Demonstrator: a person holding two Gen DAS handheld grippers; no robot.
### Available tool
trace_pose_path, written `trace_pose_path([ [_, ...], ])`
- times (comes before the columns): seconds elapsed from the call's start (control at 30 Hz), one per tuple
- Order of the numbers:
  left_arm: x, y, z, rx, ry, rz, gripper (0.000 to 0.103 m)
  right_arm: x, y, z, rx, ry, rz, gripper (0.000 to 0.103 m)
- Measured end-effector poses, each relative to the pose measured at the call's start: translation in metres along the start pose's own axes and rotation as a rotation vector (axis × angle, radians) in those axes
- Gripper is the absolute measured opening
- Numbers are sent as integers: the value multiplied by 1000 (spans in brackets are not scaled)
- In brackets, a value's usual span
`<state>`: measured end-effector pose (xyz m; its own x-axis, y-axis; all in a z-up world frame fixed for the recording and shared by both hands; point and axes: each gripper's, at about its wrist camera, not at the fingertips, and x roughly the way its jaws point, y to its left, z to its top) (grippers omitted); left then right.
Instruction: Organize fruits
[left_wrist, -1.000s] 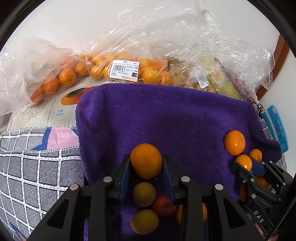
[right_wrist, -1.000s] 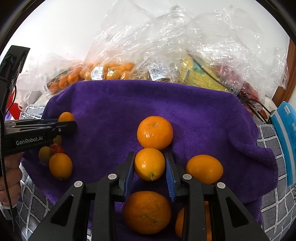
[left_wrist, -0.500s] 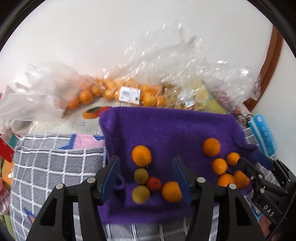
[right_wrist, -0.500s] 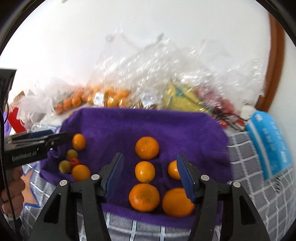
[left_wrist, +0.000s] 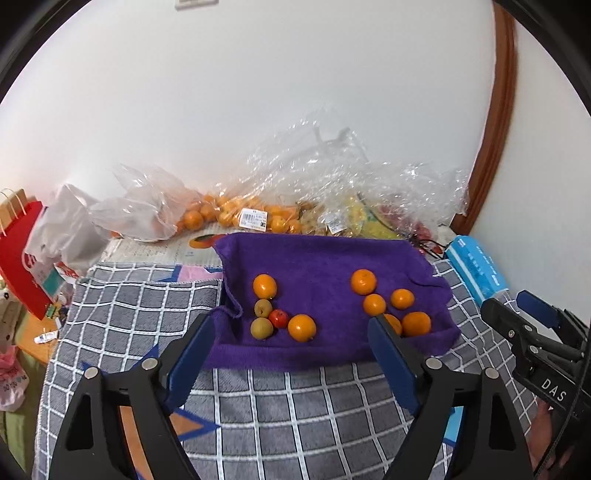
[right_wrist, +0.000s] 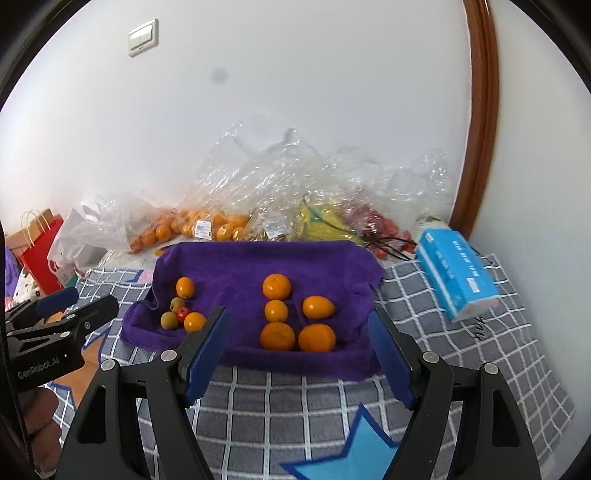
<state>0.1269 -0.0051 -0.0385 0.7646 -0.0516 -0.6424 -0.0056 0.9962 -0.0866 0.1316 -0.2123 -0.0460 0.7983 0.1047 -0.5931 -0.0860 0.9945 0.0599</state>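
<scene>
A purple towel (left_wrist: 325, 258) (right_wrist: 258, 266) lies on the checked cloth. On its left side sit two oranges (left_wrist: 264, 286), two greenish-brown fruits (left_wrist: 261, 328) and a small red fruit (left_wrist: 278, 318). Its right side holds several oranges (right_wrist: 277, 286) in a cluster. My left gripper (left_wrist: 291, 332) hovers back from the towel's near edge, its jaws opening with nothing between them. My right gripper (right_wrist: 297, 317) hangs likewise before the right cluster, its jaws opening and empty. Each gripper shows at the edge of the other's view: the right gripper (left_wrist: 511, 304) and the left gripper (right_wrist: 77, 302).
Clear plastic bags of oranges (left_wrist: 229, 218) and yellow fruit (right_wrist: 325, 221) pile against the white wall behind the towel. A blue tissue pack (right_wrist: 458, 273) lies at the right, and a red paper bag (left_wrist: 22, 254) stands at the left. A grey checked cloth (left_wrist: 295, 406) covers the surface.
Each gripper was shut on an orange; both have let go, opened wide, and drawn back and upward. The fruits stay on the towel, now farther away.
</scene>
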Motion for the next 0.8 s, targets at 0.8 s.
trace_pose_path([
  [0.8, -37, -5, -36, 15, -54, 34, 86, -35, -1, -38, 24, -14, -37, 95],
])
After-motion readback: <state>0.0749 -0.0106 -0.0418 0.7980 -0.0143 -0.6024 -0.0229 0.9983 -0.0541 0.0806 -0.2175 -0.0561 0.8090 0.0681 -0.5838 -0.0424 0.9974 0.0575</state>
